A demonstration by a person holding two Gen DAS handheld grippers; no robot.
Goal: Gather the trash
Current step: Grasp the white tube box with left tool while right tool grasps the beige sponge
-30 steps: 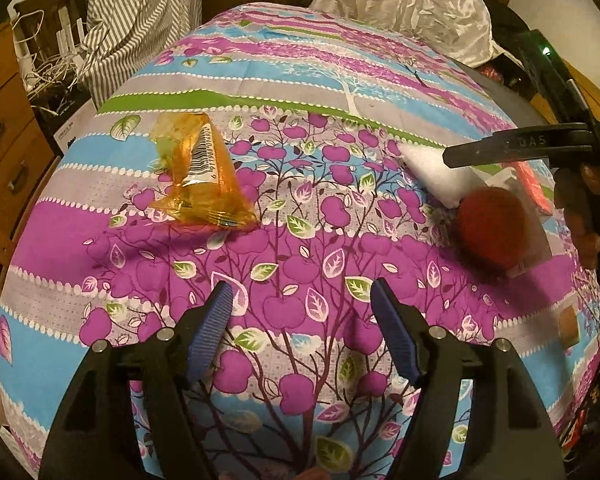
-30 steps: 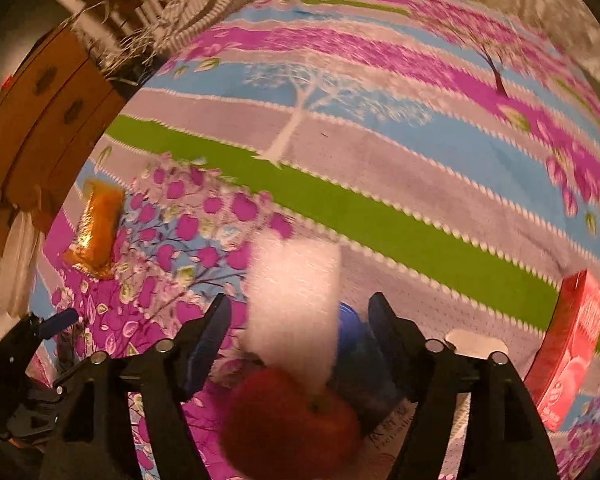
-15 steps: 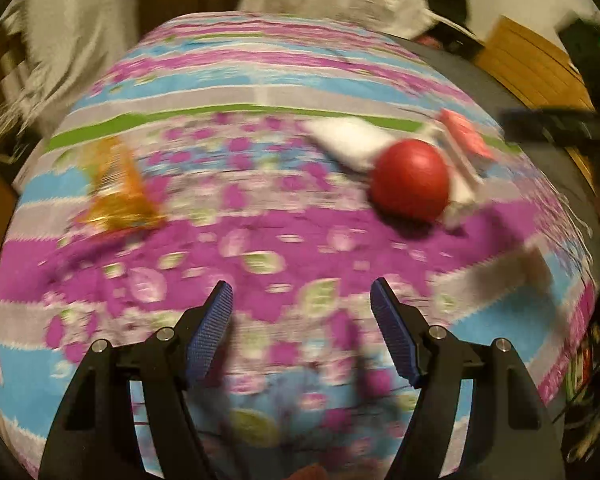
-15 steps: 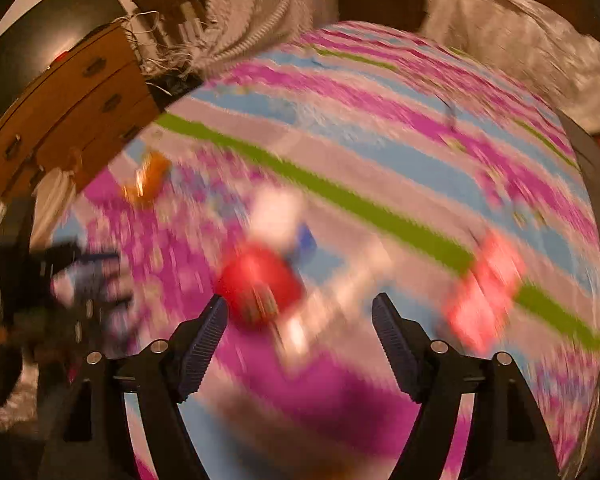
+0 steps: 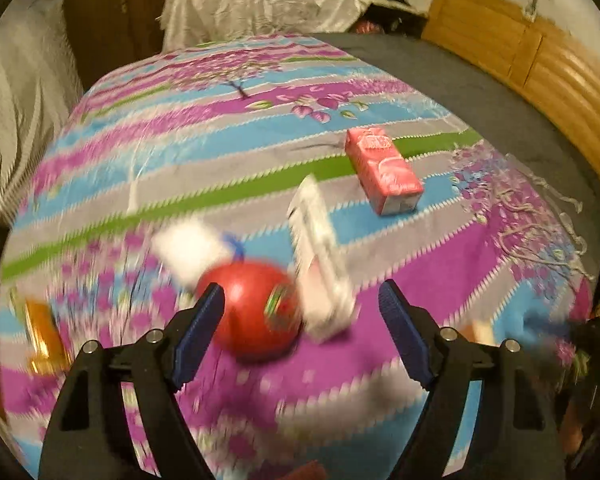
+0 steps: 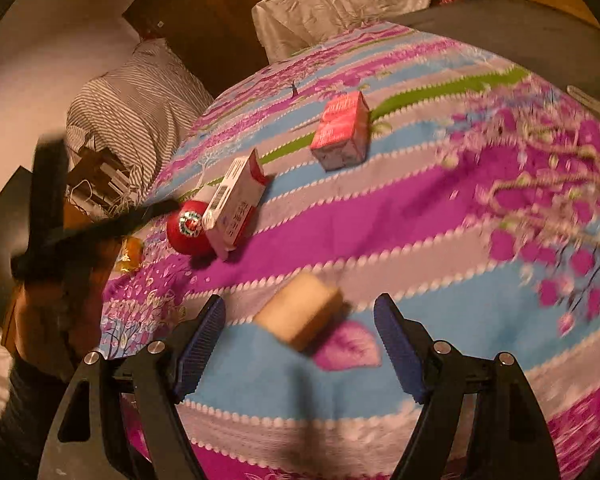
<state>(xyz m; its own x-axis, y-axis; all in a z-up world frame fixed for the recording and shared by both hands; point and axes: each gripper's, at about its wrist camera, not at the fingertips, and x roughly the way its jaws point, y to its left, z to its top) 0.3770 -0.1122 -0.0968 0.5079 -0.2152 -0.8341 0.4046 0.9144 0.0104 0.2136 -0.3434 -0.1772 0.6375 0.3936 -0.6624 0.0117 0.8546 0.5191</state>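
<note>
The left gripper (image 5: 302,312) and right gripper (image 6: 300,320) look alike: matte black plastic arms with triangular cutouts, silver round screws, and ribbed blue rubber pads (image 6: 396,344) lining each finger.

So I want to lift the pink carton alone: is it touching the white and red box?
Apart. The right wrist view shows bedspread between the pink carton and the white and red box.

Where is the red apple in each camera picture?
Left wrist: red apple low centre, just past the left gripper, beside the white-and-red box.
Right wrist: red apple middle left, against that box.
Shared landmark: pink carton.
</note>
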